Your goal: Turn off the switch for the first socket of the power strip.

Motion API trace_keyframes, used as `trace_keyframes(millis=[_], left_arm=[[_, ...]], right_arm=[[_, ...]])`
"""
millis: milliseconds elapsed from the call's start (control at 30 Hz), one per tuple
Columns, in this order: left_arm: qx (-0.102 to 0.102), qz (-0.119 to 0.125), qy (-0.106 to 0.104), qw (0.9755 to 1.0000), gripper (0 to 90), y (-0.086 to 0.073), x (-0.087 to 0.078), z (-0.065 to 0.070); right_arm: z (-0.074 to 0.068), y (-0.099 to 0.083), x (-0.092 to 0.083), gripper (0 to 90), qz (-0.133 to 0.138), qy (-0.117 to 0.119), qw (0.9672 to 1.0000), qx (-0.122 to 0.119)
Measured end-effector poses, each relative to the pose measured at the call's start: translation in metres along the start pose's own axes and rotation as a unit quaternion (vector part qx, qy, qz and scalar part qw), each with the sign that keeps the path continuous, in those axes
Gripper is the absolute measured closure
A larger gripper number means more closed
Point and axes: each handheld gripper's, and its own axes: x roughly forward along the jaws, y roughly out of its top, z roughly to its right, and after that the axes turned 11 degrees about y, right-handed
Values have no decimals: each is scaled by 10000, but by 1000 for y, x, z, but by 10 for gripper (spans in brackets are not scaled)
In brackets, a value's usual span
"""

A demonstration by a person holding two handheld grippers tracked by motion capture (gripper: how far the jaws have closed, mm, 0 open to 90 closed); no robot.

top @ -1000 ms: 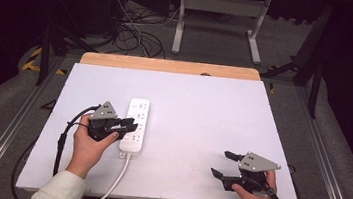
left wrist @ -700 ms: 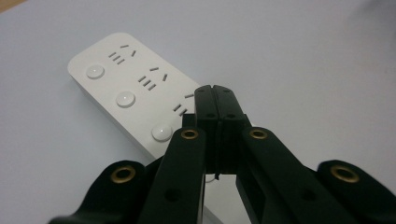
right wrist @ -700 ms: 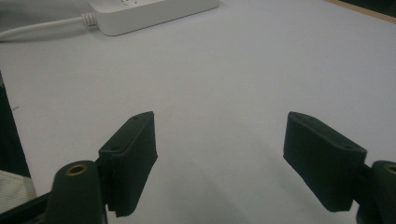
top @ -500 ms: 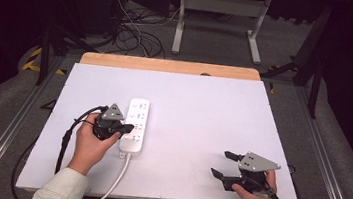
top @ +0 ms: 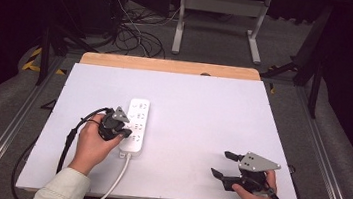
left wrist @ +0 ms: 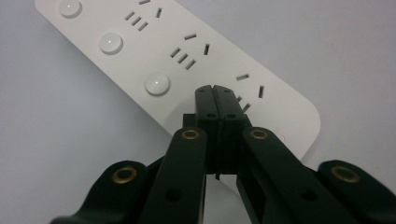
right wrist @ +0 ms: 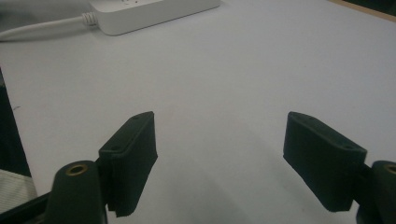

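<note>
Left claw (left wrist: 215,91), jaws pressed together with nothing between, hovers over the power strip (left wrist: 140,56); press the round button (left wrist: 157,84) at 10 o'clock squarely; right claw (top: 225,165) rests wide open

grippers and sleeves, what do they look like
Both grippers are black. The left gripper and the right gripper each carry a grey three-cornered plate on top and trail a black cable. In the gripper views the jaws show brass-coloured rivets, and the right gripper's pads are ribbed rectangular blocks. The person's sleeves are pale cream.
</note>
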Motion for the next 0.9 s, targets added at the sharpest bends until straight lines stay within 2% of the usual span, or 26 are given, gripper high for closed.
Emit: trace_keyframes(millis=[267, 367, 900], left_arm=[[7, -110, -24, 9999, 900, 0, 0, 0], [75, -82, -25, 9999, 900, 0, 1, 0], [94, -113, 115, 9998, 900, -1, 2, 5]], right_arm=[[0, 0, 0, 262, 5, 13, 10000, -7], [0, 0, 0, 262, -7, 7, 10000, -6], [-1, 0, 0, 262, 7, 25, 10000, -25]])
